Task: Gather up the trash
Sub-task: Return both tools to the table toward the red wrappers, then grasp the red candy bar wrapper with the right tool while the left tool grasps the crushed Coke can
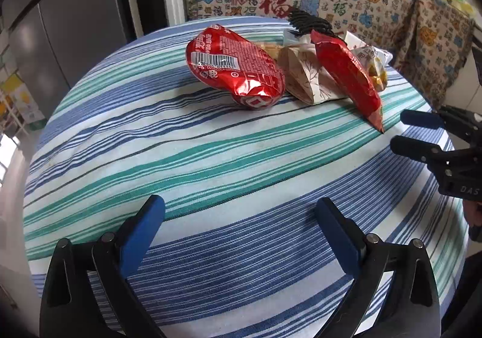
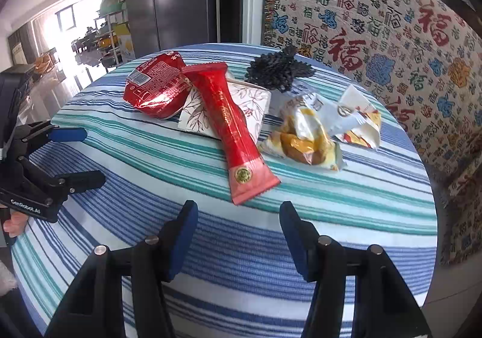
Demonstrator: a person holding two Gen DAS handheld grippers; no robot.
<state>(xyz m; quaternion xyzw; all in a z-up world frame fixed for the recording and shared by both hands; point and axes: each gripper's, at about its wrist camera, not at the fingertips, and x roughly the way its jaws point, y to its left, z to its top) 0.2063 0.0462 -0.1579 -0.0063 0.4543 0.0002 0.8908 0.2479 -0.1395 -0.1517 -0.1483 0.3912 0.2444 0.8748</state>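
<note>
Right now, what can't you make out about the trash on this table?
- Leaf-print paper box: partly hidden in both views under the long red wrapper.
- Yellow-white wrapper: mostly behind the long wrapper in the left view.
- Print on the crumpled red packet: too small to read.
- No bin shows in either view.

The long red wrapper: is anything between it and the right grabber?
No, only bare striped tablecloth lies between the open right gripper and the long red wrapper, whose near end points toward it.

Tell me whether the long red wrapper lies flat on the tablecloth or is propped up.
Propped. The long red wrapper leans over the leaf-print paper box; only its lower end reaches the striped tablecloth.
</note>
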